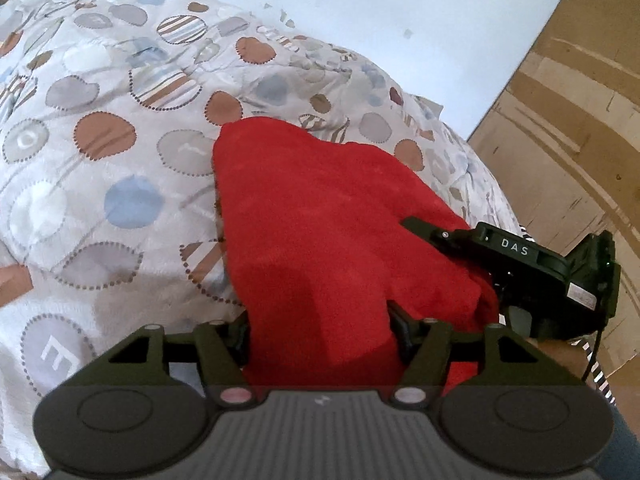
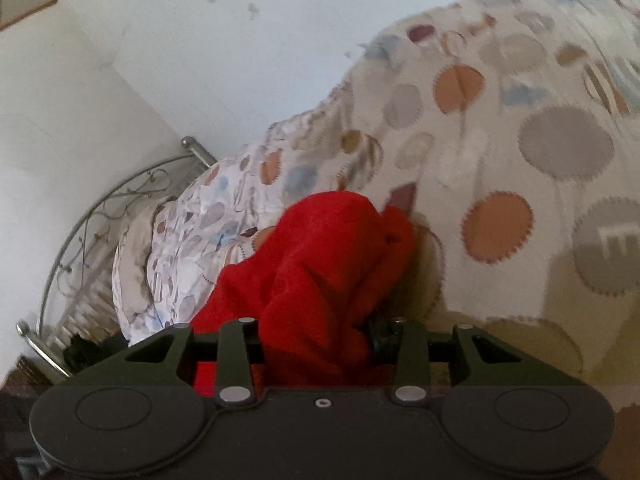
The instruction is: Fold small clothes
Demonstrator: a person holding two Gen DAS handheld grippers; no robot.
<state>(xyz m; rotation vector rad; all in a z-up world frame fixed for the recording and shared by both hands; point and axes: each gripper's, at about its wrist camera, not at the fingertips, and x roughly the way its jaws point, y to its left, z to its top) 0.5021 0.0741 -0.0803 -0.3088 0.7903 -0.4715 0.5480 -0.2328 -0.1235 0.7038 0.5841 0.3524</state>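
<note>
A red fleece garment (image 1: 320,208) lies bunched on the patterned bedspread (image 1: 120,140). In the left wrist view my left gripper (image 1: 320,336) is at the garment's near end, and the cloth fills the gap between its fingers, touching both. At the garment's right edge, one finger (image 1: 432,232) of my right gripper rests on top of the cloth. In the right wrist view my right gripper (image 2: 316,344) is shut on a thick wad of the red garment (image 2: 328,256), which rises in a hump in front of it and hides the fingertips.
The bedspread (image 2: 520,140) with round patches covers the bed. A cardboard box (image 1: 568,120) stands at the bed's right side. A curved metal bed frame (image 2: 80,220) and a pillow (image 2: 132,264) lie at the far left against the white wall (image 2: 200,40).
</note>
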